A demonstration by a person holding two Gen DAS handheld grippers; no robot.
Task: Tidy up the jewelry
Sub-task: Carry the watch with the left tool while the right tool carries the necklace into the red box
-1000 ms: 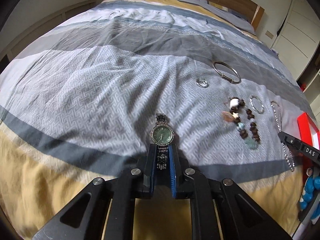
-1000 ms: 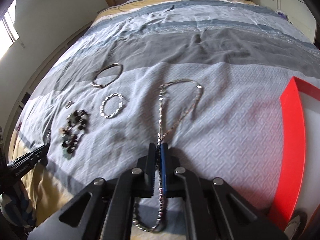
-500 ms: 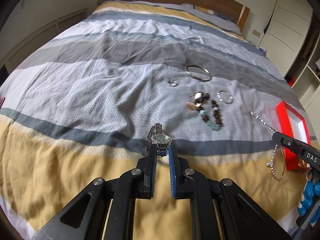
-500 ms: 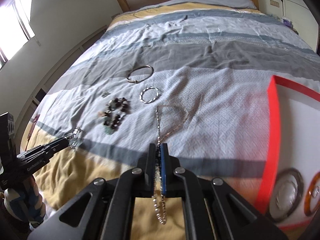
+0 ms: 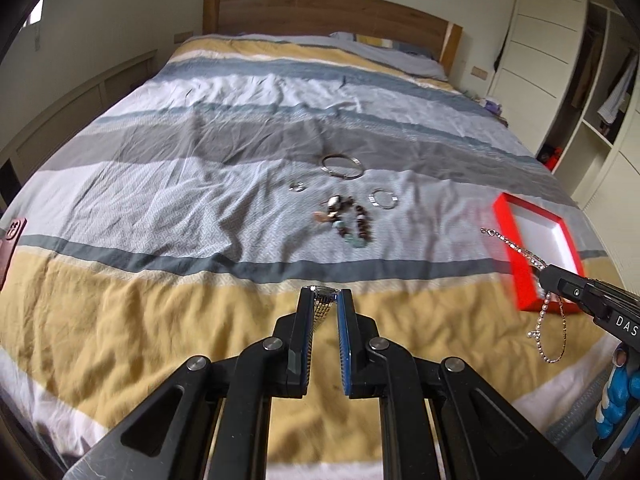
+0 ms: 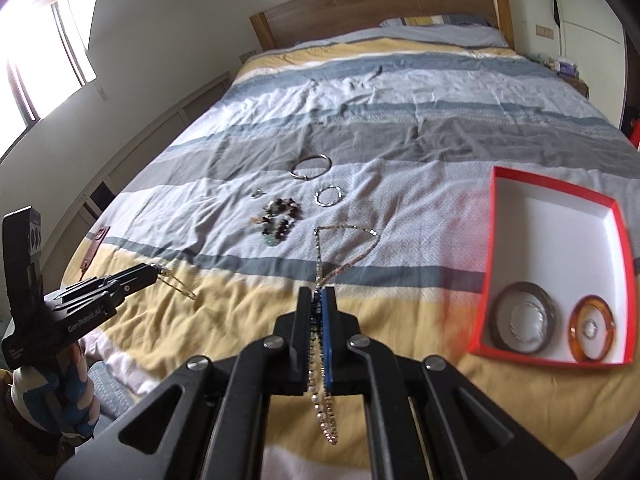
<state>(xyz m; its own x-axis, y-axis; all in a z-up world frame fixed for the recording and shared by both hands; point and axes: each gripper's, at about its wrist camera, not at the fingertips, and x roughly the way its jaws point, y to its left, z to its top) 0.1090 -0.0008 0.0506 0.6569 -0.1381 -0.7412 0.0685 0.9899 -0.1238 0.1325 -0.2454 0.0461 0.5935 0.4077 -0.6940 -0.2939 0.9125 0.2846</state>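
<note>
Necklace (image 6: 320, 368), clamped in the closed right gripper (image 6: 319, 292), hangs down-left of the red box (image 6: 486, 268); the left gripper (image 5: 325, 298), farther off, pinches a watch band (image 5: 323, 306).

Right gripper (image 6: 319, 300) is closed on a silver chain necklace (image 6: 320, 360); one loop hangs below the jaws, the rest trails forward over the bed (image 6: 400, 120). At the left edge, the left gripper (image 6: 150, 270) is raised above the yellow stripe of the bedspread with a metal band dangling from its tip. Lying on the grey-patterned stripe: a large plain bangle (image 6: 311, 167), a small ring (image 6: 258, 193), a twisted silver bracelet (image 6: 329, 197) and a dark beaded bracelet (image 6: 280, 220). A red box (image 6: 486, 280) with white interior sits at right, holding a dark bangle (image 6: 522, 318) and an amber bangle (image 6: 592, 330), each ringing a smaller piece.
</note>
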